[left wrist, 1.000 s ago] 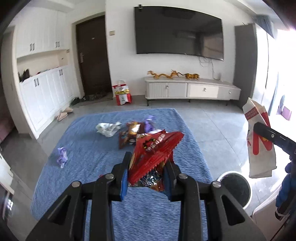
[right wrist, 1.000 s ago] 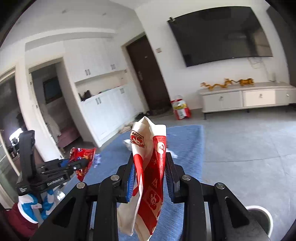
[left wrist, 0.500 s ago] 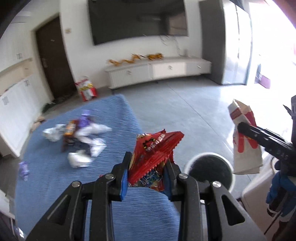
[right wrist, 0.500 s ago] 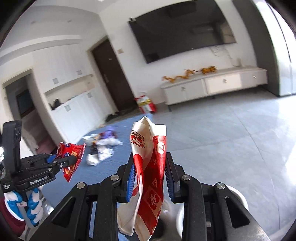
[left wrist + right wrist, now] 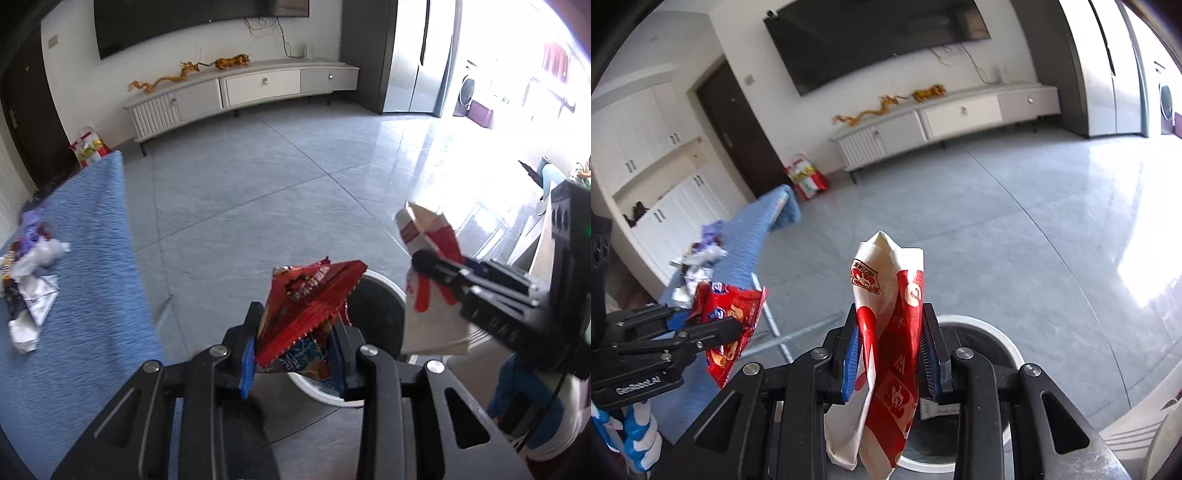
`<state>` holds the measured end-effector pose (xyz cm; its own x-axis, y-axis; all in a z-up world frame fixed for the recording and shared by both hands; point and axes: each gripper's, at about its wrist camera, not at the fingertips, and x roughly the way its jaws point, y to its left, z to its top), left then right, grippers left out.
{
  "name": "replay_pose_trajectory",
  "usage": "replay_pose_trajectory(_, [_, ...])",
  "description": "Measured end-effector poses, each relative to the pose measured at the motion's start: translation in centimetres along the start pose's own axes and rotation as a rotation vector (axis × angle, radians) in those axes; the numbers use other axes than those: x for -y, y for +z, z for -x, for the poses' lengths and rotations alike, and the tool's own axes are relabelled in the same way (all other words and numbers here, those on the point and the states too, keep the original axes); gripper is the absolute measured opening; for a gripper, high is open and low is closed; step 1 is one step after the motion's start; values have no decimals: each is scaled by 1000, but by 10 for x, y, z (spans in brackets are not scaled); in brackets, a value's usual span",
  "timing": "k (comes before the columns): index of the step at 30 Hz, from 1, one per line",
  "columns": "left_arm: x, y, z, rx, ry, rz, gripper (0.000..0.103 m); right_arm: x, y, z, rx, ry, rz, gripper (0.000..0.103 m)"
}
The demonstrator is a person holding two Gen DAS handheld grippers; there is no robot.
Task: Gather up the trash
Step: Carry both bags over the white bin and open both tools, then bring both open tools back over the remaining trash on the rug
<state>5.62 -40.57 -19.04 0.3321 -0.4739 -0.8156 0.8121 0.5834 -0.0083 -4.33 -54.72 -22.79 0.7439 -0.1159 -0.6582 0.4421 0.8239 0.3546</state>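
Red snack wrapper [image 5: 310, 299], crumpled, upright between gripper pads, lower centre of left wrist frame. White-and-red paper bag [image 5: 886, 343], creased, hanging upright, lower centre of right wrist frame. White-rimmed bin [image 5: 373, 314] directly behind both. Loose wrappers [image 5: 29, 266] at left edge on blue cloth.

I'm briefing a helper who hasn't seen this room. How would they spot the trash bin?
Look at the grey tiled floor right of the blue-covered table. The trash bin stands there below both held wrappers: round, white-rimmed, dark inside, the floor's only open container.
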Motion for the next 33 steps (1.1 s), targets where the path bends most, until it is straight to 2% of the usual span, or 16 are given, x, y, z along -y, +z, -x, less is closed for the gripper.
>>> replay_pose_trajectory(1, [0,1,-4,-7,-14,9,33,6,-1,-4,-7,-10,-2,32])
replay_pose_trajectory(3, [1,6,-12,-21,-45,31,43,15,-3,-16,-33,-46,-10,32])
replay_pose_trajectory(5, [1,9,-17,-24,-72,49,47,22,-5,-21,-48,-64,-22,39])
replay_pose_trajectory(7, [1,11,-19,-28,-93,58,48,27,-5,-21,-50,-81,-34,43])
replay_pose_trajectory(16, [-15,3,-1,8,-101,87,48,27,-3,-1,-16,-87,-45,44])
replay_pose_trajectory(25, [-47,-12,63,101,-32,117,48,-14,7,37,69,-46,20,46])
replay_pose_trajectory(32, [-59,-29,132,241,103,102,49,-63,18,68,137,16,99,47])
replay_pose_trajectory(33, [-63,-32,143,261,132,107,52,-71,18,72,145,26,113,47])
